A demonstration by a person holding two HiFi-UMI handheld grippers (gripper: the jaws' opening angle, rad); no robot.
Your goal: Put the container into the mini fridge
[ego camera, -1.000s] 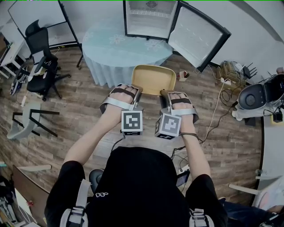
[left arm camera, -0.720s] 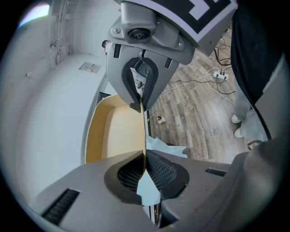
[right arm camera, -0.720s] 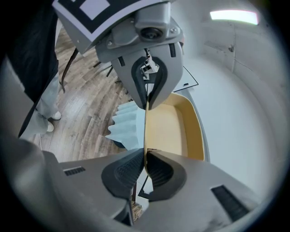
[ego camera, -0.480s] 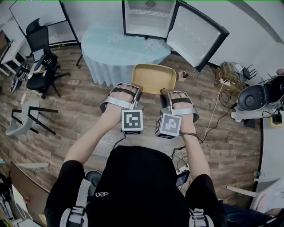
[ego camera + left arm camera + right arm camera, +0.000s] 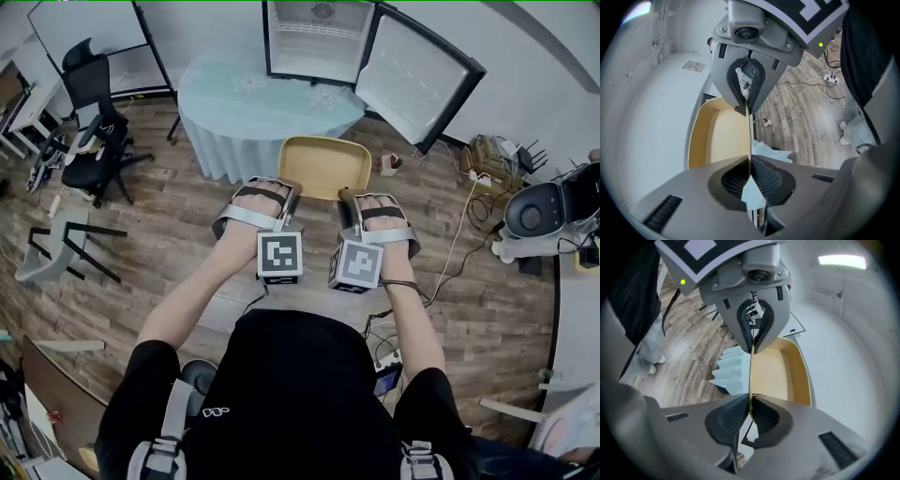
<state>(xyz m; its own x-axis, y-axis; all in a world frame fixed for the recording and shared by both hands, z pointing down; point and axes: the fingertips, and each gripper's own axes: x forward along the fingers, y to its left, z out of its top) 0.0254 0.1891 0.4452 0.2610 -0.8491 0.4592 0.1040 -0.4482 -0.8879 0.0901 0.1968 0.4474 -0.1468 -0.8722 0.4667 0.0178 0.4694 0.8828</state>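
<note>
**Figure. Carrying the container toward the open mini fridge (head view and both gripper views).**

We see the yellow container (image 5: 325,167) held in the air above the wooden floor (image 5: 187,225), in front of the round tabletop (image 5: 253,98) with its pale blue cloth. The left hand-held gripper (image 5: 292,193) and the right hand-held gripper (image 5: 346,199) each take it by the near rim. In the two gripper views the thin rim runs edge-on between the ribbed pads, and both pairs of jaws are pinched tight on it. The container looks empty.

The mini fridge (image 5: 314,37) stands at the far side of the tabletop with its door (image 5: 417,80) swung wide to the right and its interior exposed.

Against the pictures from the last second, we find almost no change. The container and both hand-held grippers sit at the same place in the head view, and the grip is unaltered. Only the surroundings drift a little, the office chair (image 5: 94,117) and the fridge shifting slightly across the frame.

We judge that the grasp is secure and the carry is under way but has scarcely advanced. The container remains well apart from the fridge, with the whole tabletop yet to cross before it can go in.
</note>
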